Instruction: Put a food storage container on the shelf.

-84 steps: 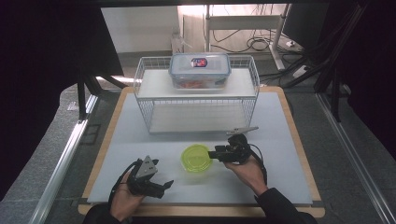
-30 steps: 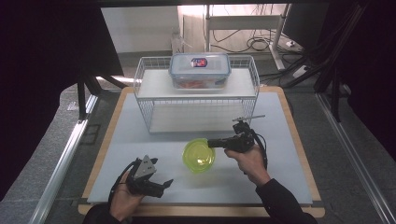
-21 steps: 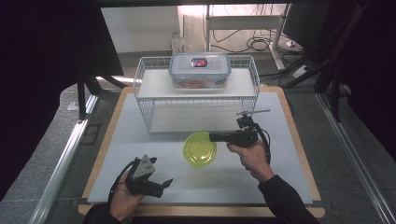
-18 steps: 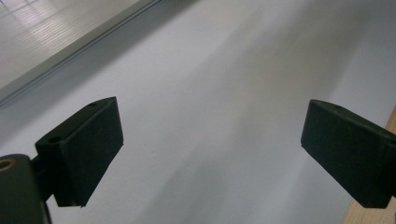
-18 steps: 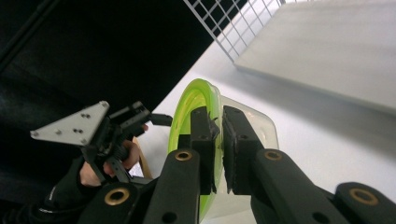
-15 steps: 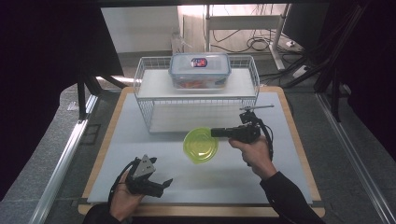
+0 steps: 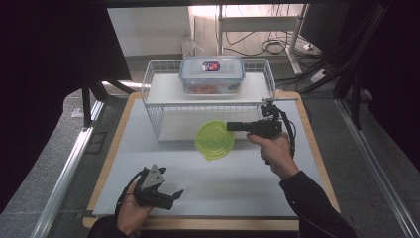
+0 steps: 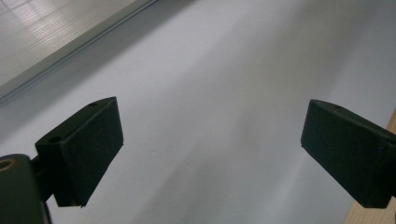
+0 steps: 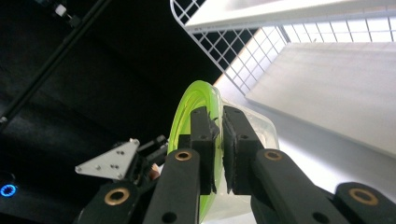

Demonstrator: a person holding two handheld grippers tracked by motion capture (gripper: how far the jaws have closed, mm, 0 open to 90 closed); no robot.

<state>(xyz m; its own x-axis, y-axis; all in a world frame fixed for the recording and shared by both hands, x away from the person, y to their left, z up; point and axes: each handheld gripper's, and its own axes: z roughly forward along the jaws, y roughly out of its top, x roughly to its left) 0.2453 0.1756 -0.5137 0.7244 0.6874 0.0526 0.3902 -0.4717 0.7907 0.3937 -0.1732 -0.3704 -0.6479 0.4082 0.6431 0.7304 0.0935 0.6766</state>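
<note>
The right claw (image 7: 232, 126) grips the rim of a green-lidded tub (image 7: 215, 140), tilted above the bench (image 7: 237, 173), in front of the wire rack (image 7: 208, 99). The left claw (image 7: 171, 194) rests released at seven o'clock.

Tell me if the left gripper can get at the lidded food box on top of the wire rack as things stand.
Probably yes: the left gripper sits open and empty at the table's near edge, the food box stands uncovered on the wire rack, and nothing blocks the left side.
</note>
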